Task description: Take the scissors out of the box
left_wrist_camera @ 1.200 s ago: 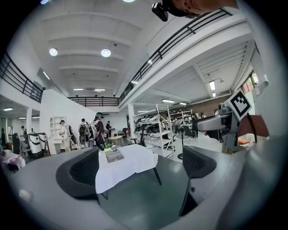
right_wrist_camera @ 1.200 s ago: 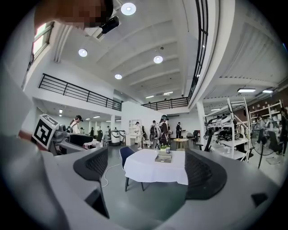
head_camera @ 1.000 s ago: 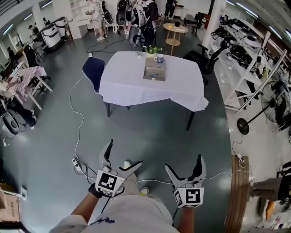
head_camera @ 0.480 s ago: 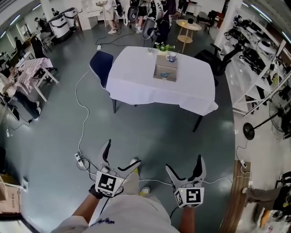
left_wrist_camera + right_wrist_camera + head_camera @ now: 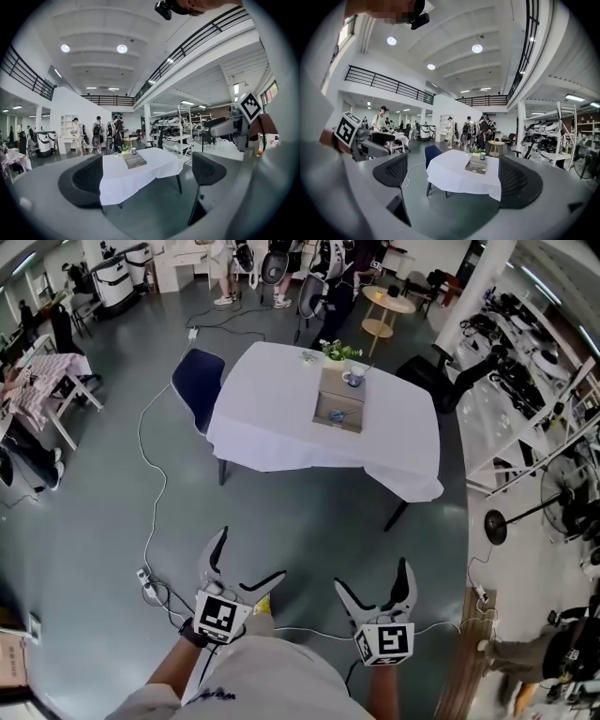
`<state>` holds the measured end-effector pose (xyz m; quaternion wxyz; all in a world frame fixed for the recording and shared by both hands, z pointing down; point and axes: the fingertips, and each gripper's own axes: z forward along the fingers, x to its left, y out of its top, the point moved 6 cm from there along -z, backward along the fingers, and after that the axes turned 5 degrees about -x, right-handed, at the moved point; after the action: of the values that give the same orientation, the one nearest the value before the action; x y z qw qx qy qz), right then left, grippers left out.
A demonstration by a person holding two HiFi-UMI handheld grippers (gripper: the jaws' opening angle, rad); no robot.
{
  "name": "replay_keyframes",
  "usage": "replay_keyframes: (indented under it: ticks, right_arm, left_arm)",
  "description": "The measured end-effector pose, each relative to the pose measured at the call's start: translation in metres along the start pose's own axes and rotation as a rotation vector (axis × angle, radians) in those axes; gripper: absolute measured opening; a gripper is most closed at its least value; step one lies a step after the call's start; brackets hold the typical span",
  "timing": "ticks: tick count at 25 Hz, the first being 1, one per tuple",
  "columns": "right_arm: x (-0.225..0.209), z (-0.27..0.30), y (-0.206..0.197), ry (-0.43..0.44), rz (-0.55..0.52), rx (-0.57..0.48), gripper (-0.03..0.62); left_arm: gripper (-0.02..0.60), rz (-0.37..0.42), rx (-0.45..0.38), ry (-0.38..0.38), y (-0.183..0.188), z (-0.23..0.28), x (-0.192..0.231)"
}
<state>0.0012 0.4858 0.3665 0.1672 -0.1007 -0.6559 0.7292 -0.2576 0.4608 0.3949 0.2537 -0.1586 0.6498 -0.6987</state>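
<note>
Grey floor (image 5: 309,531) open before table (image 5: 272,418); box (image 5: 342,382) far-side.

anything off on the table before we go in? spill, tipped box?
Nothing stands out. The box sits flat on the white-clothed table, scissors lying inside, cup upright at its far end. Only oddity: a power strip lies loose on the floor near the person's feet. Left gripper and right gripper are open, empty.

Bright overhead light, fisheye-warped edges
</note>
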Motion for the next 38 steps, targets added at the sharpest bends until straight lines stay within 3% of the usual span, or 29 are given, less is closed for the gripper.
replay_keyframes:
  ticks: [7,16,21,26,38]
  right_arm:
    - [0.013,0.065,0.009,-0.071,-0.027,0.037,0.592]
    - [0.001,0.113,0.0,-0.114,-0.057,0.099,0.592]
    - [-0.04,0.148,-0.009,-0.169,-0.036,0.084,0.576]
    - [-0.081,0.191,-0.012,-0.135,-0.031,0.092,0.568]
    - [-0.235,0.275,-0.02,-0.08,-0.026,0.108,0.546]
  left_arm:
    - [0.586,-0.019,-0.032,-0.054,-0.006,0.043,0.066]
    - [0.584,-0.009,-0.023,-0.107,-0.015,0.1,0.102]
    - [0.584,0.003,-0.027,-0.125,-0.017,0.148,0.099]
    - [0.584,0.01,-0.007,-0.095,-0.012,0.197,0.107]
    - [0.581,0.033,0.036,-0.005,0.009,0.343,0.1]
